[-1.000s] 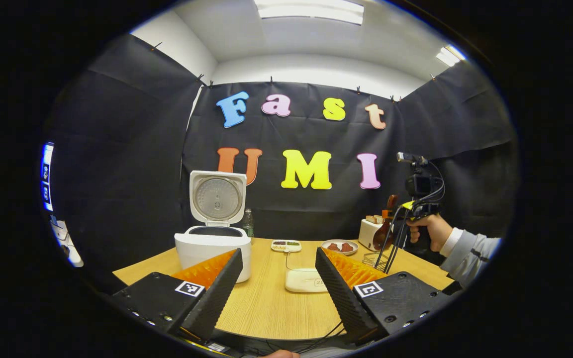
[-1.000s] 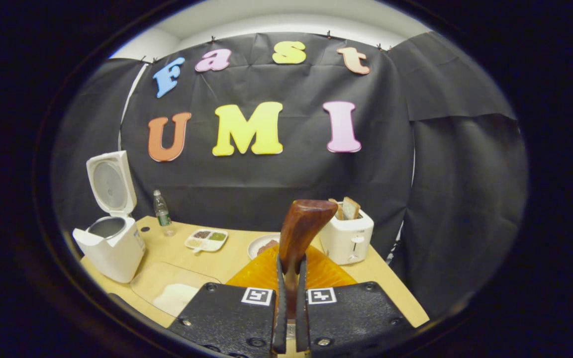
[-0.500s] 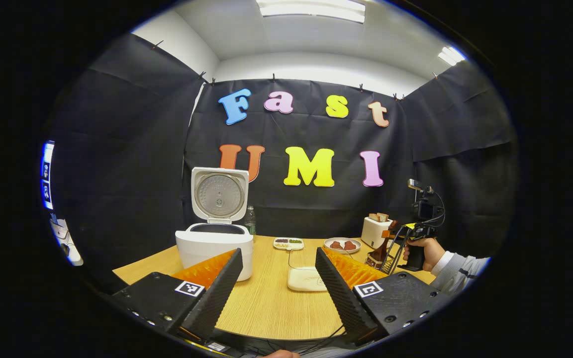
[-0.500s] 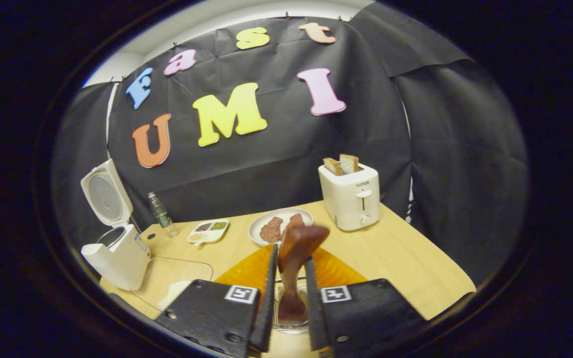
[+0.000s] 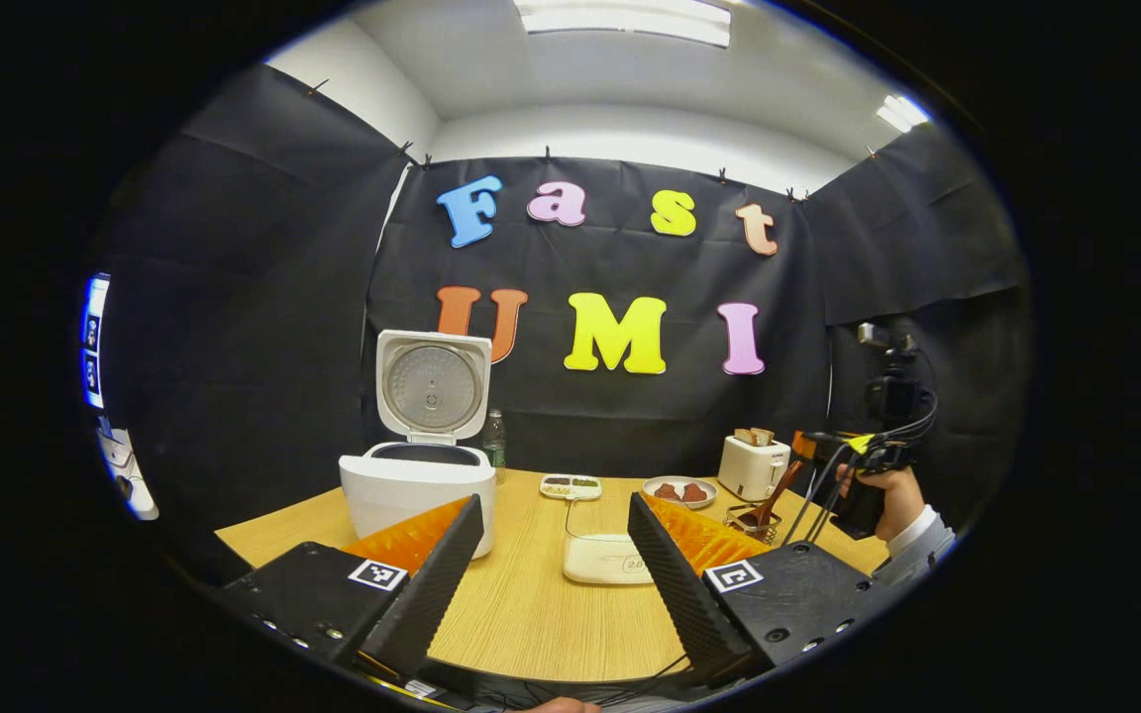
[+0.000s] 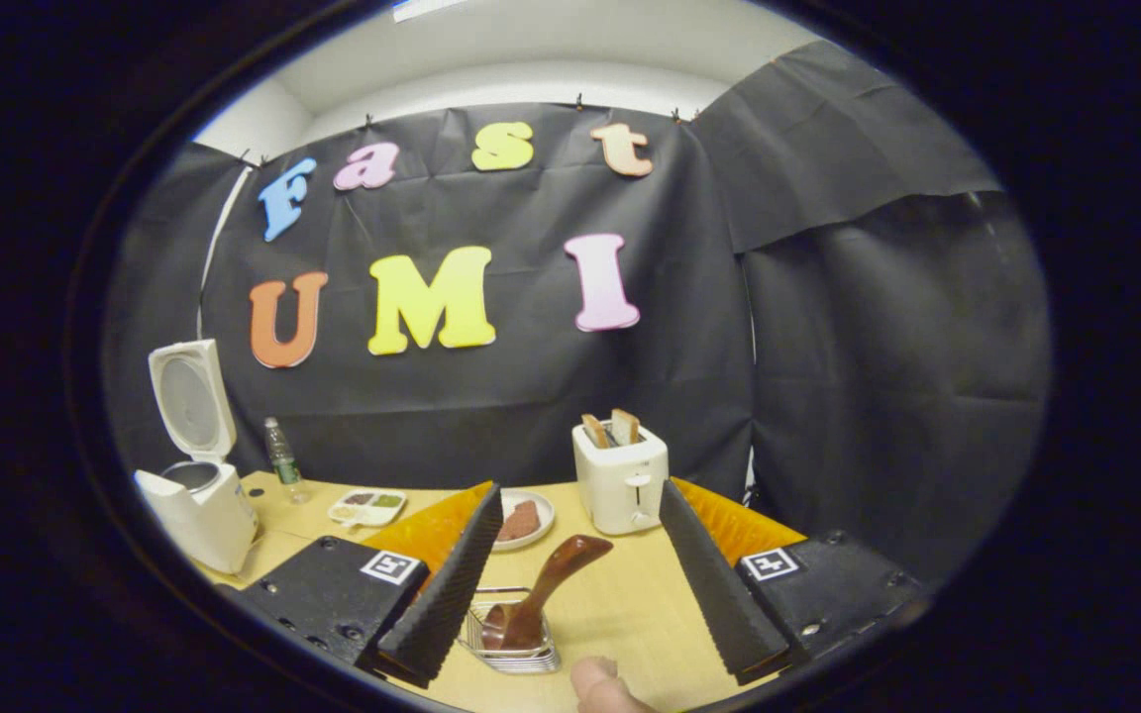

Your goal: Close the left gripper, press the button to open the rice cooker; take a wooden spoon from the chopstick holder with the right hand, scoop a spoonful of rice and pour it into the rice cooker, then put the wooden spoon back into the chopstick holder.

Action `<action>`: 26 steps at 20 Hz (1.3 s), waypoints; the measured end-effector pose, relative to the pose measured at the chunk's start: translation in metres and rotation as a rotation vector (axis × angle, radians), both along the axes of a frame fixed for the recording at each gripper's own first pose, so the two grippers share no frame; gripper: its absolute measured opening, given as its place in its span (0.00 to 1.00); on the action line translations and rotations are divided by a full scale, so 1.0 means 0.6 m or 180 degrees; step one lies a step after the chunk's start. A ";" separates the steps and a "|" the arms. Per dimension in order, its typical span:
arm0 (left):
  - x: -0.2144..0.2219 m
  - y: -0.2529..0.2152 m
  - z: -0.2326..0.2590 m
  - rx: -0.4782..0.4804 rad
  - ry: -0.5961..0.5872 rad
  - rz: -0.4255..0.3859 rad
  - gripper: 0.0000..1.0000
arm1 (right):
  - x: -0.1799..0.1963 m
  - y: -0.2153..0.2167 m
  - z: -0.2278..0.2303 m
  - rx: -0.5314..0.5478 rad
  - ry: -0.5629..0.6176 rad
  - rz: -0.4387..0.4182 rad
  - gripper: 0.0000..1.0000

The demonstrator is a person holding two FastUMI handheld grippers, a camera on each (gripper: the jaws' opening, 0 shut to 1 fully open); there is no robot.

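Note:
The white rice cooker stands at the table's left with its lid up; it is also at the left in the right gripper view. A wooden spoon leans in the wire chopstick holder, handle end up. My right gripper is open above it, touching nothing. In the left gripper view a hand holds that gripper just right of the holder. A flat tray of rice lies mid-table. My left gripper is open and empty near the table's front edge.
A white toaster with bread stands behind the holder. A plate of meat, a small divided dish and a water bottle sit along the back. A person's fingertip shows at the bottom edge.
My right gripper lowered the wooden spoon into the chopstick holder, opened, and drew back from it. The left gripper has hardly moved.

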State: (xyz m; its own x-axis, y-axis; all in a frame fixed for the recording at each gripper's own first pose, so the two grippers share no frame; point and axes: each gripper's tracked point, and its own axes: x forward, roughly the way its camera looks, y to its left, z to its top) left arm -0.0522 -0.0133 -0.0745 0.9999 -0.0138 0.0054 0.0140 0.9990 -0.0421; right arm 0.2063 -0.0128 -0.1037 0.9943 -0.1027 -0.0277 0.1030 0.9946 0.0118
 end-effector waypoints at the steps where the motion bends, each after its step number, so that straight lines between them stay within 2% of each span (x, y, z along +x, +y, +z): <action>1: 0.004 0.005 -0.001 0.0001 0.0003 0.0036 0.94 | -0.020 0.000 0.006 -0.0073 0.0012 0.0003 1.00; 2: 0.007 0.010 -0.002 -0.0009 0.0010 0.0083 0.94 | -0.038 0.004 0.008 -0.0130 0.0034 0.0025 0.96; 3: 0.012 0.011 -0.001 -0.0008 0.0008 0.0105 0.94 | -0.063 0.012 0.007 -0.0151 0.0016 0.0111 1.00; 7: 0.052 0.053 0.007 0.0075 0.0001 0.0342 0.94 | -0.152 0.059 0.023 -0.0108 -0.0150 0.0422 1.00; 10: 0.100 0.072 0.028 -0.0002 0.0081 0.0369 0.94 | -0.192 0.054 0.031 -0.0071 -0.0350 0.0448 1.00; 13: 0.156 0.111 0.074 0.0010 0.0077 0.0439 0.94 | -0.212 0.064 0.007 -0.0103 -0.0328 0.0561 1.00; 16: 0.231 0.157 0.151 0.0083 -0.0119 0.0546 0.94 | -0.218 0.055 0.017 -0.0073 -0.0418 0.0589 1.00; 19: 0.316 0.198 0.205 0.0186 -0.0128 0.0564 0.94 | -0.214 0.067 0.005 -0.0111 -0.0433 0.0755 1.00; 20: 0.346 0.211 0.226 0.0237 -0.0183 0.0556 0.94 | -0.209 0.068 0.005 -0.0132 -0.0447 0.0777 0.96; 21: 0.374 0.223 0.245 0.0279 -0.0224 0.0542 0.94 | -0.200 0.066 -0.001 -0.0147 -0.0445 0.0785 1.00; 22: 0.406 0.235 0.254 0.0223 -0.0221 0.0512 0.94 | -0.192 0.067 -0.005 -0.0148 -0.0444 0.0801 1.00; 23: 0.431 0.244 0.257 0.0132 -0.0181 0.0485 0.94 | -0.182 0.068 -0.013 -0.0143 -0.0414 0.0813 0.96; 24: 0.454 0.257 0.264 0.0080 -0.0200 0.0493 0.94 | -0.171 0.069 -0.021 -0.0129 -0.0384 0.0831 1.00; 26: 0.502 0.290 0.268 0.0071 -0.0164 0.0531 0.94 | -0.149 0.072 -0.034 -0.0096 -0.0303 0.0870 1.00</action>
State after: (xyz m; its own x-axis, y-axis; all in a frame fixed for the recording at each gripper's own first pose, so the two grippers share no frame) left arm 0.2488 0.1609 0.0865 0.9867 0.1515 0.0582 -0.1503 0.9884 -0.0235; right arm 0.1166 0.0306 -0.1242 0.9832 0.1700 0.0661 -0.1690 0.9854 -0.0215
